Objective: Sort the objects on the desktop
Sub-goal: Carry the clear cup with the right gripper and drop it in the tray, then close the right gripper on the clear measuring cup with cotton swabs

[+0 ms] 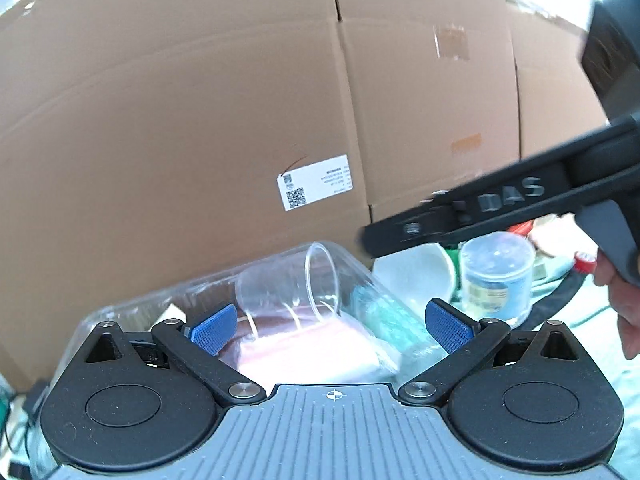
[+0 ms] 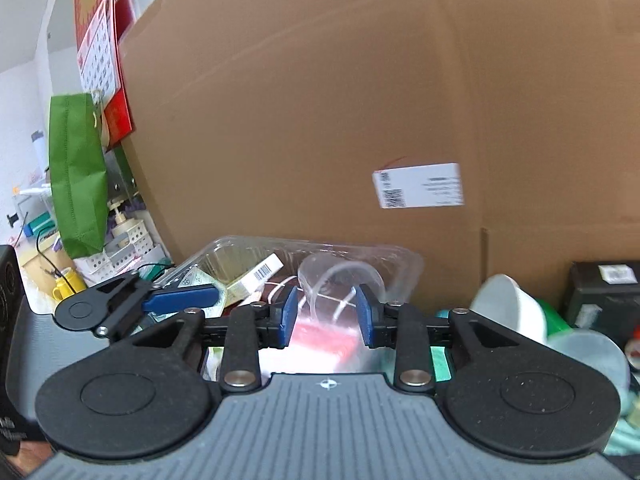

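While the big cardboard box [image 2: 320, 120] fills the background, a clear plastic tray [image 2: 400, 260] sits against its foot, piled with small packets. Inside it a clear plastic cup [image 1: 288, 284] lies tipped on its side over a pink packet [image 1: 312, 348]. My right claw [image 2: 326, 316] hangs over that cup, blue pads slightly apart and pressing on nothing. My left claw [image 1: 330, 326] is spread wide and empty before the tray.
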Demonstrator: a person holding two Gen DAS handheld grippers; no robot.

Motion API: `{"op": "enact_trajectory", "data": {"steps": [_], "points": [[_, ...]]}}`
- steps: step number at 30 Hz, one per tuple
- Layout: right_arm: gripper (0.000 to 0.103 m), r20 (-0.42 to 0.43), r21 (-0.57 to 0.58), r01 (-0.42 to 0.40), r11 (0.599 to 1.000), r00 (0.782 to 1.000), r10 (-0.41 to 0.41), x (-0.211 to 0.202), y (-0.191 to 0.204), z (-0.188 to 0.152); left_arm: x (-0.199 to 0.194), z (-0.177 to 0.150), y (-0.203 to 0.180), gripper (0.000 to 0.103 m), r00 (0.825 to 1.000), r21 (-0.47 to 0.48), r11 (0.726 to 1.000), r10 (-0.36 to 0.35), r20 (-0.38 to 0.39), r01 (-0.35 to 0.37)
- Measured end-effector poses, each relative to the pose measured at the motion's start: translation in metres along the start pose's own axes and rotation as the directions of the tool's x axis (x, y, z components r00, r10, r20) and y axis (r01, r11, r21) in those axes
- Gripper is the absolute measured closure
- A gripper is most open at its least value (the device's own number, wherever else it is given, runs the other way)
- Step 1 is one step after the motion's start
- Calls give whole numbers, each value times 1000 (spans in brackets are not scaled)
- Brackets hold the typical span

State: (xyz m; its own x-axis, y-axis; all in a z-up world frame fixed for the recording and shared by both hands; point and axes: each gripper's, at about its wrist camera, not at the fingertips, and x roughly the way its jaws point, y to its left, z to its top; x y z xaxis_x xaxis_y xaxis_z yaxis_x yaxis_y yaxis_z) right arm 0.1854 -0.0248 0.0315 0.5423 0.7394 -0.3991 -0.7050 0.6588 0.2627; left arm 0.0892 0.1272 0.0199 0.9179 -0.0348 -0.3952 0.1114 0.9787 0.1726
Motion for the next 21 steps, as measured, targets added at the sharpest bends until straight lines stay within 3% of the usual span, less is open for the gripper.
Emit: {"op": "enact_trajectory", "data": {"steps": [3, 11, 16, 19, 21], "points": [[61, 19, 12, 46, 999, 999, -46, -31, -6, -20, -22, -8, -2, 0, 999, -19, 999, -28, 29, 28], [58, -7, 93, 254, 963, 967, -254, -98, -59, -85, -12, -22, -91, 0, 980, -10, 981, -192, 48, 193], [56, -31, 158, 307, 938, 951, -306, -106, -100, -109, 14, -32, -144, 0, 979, 21, 980, -201, 28, 200], [55, -20, 173, 296, 939, 954, -298, -102, -119, -109, 39, -29, -160, 0, 982, 18, 982, -189, 13, 189], [47, -10, 199, 278, 940, 959, -282, -97, -133, -106, 67, -28, -165, 0, 987, 4, 987, -161, 1, 161]]}}
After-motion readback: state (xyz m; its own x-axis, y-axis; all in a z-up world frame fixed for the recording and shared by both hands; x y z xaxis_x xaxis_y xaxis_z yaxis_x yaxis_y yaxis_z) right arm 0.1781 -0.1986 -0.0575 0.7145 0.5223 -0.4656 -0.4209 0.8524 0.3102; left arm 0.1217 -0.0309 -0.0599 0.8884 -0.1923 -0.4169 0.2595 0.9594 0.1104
